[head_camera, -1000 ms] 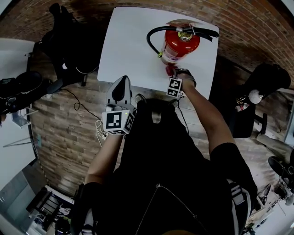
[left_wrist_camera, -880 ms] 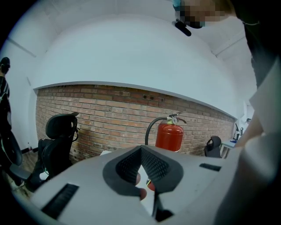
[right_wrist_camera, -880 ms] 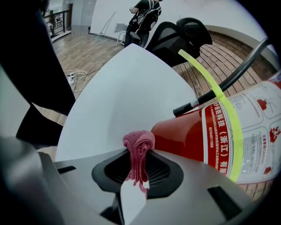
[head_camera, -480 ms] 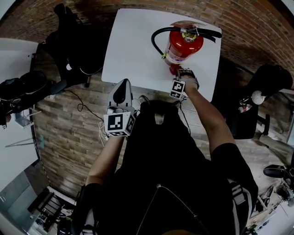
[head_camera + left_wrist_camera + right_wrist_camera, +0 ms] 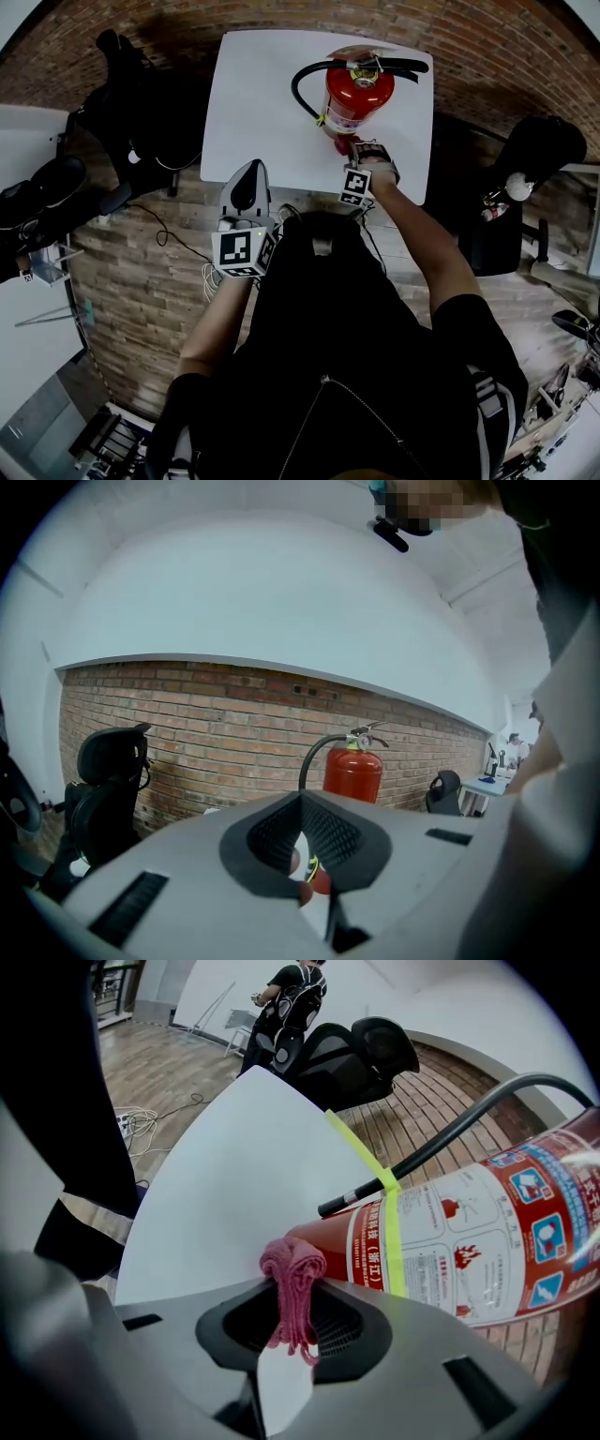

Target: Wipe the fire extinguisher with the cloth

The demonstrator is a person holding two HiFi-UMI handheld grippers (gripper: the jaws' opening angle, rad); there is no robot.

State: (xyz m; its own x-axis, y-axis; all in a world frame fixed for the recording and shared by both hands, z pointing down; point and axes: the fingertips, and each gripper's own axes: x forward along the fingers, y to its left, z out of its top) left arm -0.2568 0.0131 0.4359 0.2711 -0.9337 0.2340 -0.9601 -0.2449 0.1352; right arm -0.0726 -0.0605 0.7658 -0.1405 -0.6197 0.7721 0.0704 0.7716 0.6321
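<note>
**Pink cloth up against the red cylinder**

On the right tongs (image 5: 292, 1299): clamped tight on a bunched pink cloth (image 5: 292, 1274), right up against the lower body of the fire extinguisher (image 5: 469, 1241). Standing upright there toward the far right of the white table (image 5: 262, 103), black hose (image 5: 305, 80) looping out to its left. On the left tongs (image 5: 302, 841): pinched together, gripping nothing, hovering at the table's near edge.

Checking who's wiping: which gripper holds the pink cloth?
The right gripper, shut on the pink cloth by the fire extinguisher; the left gripper is shut, empty.
</note>
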